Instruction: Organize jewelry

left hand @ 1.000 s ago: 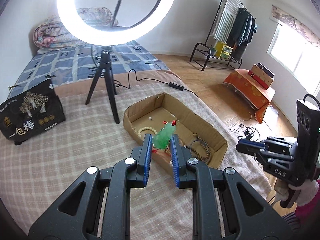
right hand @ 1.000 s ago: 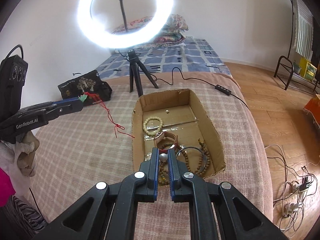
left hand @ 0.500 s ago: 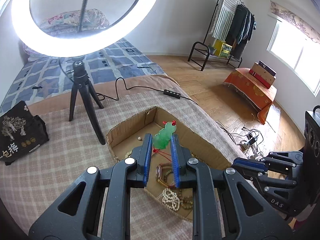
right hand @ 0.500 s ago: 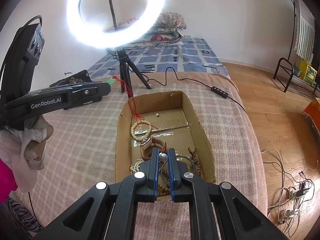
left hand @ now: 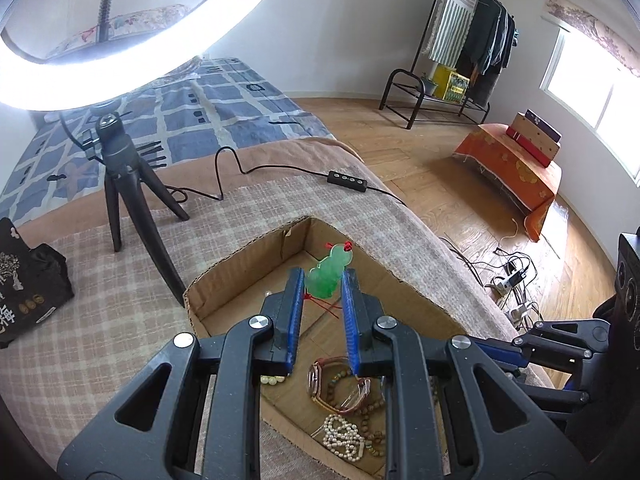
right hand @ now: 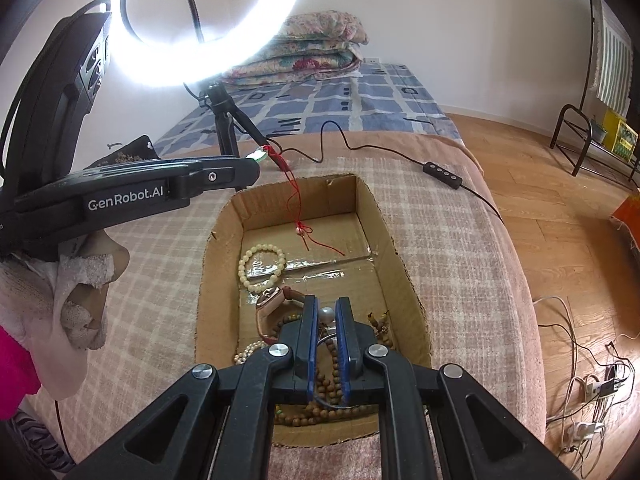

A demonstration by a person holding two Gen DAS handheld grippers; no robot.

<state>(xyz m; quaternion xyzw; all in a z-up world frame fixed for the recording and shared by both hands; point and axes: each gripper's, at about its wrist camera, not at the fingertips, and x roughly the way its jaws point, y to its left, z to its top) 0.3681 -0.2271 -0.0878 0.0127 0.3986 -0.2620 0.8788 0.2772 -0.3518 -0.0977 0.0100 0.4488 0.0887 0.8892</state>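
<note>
The left tool (left hand: 322, 286) grips a green gourd pendant (left hand: 329, 274) above the cardboard box (right hand: 404, 280) on the bed. Its red cord (right hand: 294, 196) hangs down into the box at 12 o'clock. The right tool (right hand: 327, 316) pinches a pearl ring (right hand: 327, 315) over the wooden beads (right hand: 320, 384).

Blown-out ring light (right hand: 204, 20) glare, fisheye-warped edges

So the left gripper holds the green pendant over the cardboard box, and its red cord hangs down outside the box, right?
Not quite. The left gripper does hold the green pendant over the cardboard box, but the right wrist view shows the red cord hanging down inside the box.
</note>
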